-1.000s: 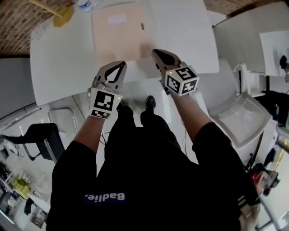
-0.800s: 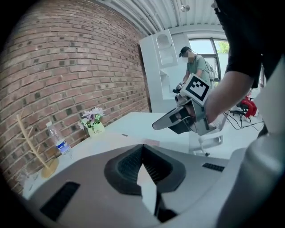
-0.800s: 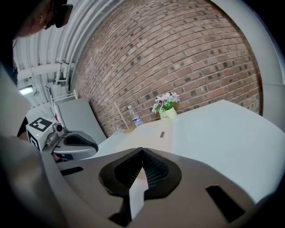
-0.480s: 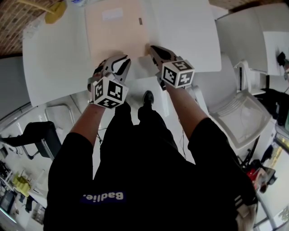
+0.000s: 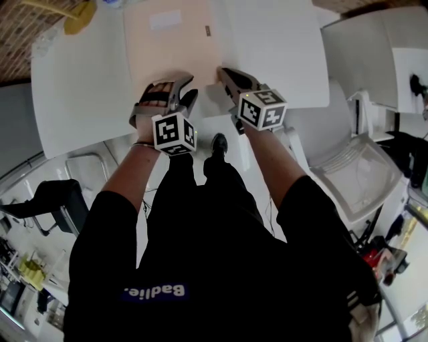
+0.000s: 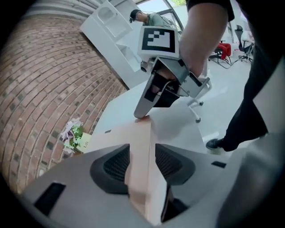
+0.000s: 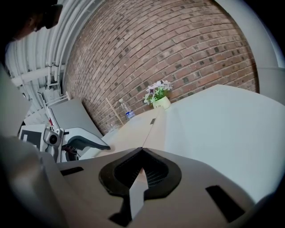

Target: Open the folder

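A peach folder (image 5: 170, 47) lies shut on the white table (image 5: 267, 40), with a pale label near its far end. My left gripper (image 5: 175, 90) is rolled on its side at the folder's near edge. Its jaws are opening, and in the left gripper view (image 6: 141, 149) the folder's edge (image 6: 127, 136) runs between the pads without being pressed. My right gripper (image 5: 222, 71) is shut, its tips resting on the folder's near right corner (image 6: 141, 116). In the right gripper view (image 7: 142, 150) the folder (image 7: 133, 129) stretches away from the closed tips.
A yellow pot of flowers (image 5: 80, 17) (image 7: 159, 99) and a water bottle (image 7: 125, 111) stand at the table's far left by the brick wall. A white chair (image 5: 354, 167) is at my right. The table's near edge runs just under both grippers.
My left gripper has rolled onto its side, dropped to the folder's near edge and gone from shut to open. My right gripper has sunk a little onto the folder's corner.
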Motion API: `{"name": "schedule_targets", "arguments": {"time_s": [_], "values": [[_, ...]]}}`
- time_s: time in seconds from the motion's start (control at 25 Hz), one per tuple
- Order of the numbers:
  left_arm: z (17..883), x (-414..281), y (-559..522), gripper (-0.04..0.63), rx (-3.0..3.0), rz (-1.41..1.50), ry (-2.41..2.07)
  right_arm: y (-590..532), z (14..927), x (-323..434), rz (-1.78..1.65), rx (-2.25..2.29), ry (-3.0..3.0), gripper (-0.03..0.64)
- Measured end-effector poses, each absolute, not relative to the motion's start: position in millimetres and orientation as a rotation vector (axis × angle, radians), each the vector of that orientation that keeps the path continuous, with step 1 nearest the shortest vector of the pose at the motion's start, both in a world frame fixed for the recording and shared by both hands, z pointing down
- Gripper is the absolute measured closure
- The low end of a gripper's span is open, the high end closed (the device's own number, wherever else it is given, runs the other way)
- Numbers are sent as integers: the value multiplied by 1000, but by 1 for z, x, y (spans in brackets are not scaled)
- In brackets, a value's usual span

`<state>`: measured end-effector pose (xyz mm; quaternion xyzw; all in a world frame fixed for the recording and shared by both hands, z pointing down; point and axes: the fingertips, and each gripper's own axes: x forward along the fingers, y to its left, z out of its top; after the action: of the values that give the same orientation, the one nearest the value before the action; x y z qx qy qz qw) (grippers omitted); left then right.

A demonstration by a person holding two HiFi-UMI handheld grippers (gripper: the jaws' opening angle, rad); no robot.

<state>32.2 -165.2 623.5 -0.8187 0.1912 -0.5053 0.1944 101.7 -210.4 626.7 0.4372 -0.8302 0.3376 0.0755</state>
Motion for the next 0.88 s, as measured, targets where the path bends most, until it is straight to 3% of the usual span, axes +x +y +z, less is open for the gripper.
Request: {"name": "schedule_targets", "arguments": {"time_s": [0.24, 0.48, 0.88], "values": [[633, 34, -173, 411, -2217, -1473, 459, -211, 626, 102, 976, 1295, -2503, 589], [634, 33, -167, 488, -2283, -1496, 415, -211, 627, 100, 911, 1271, -2497, 589], [617, 35, -167, 532, -2306, -1461, 437, -211, 628, 102, 894, 1250, -2487, 589]]}}
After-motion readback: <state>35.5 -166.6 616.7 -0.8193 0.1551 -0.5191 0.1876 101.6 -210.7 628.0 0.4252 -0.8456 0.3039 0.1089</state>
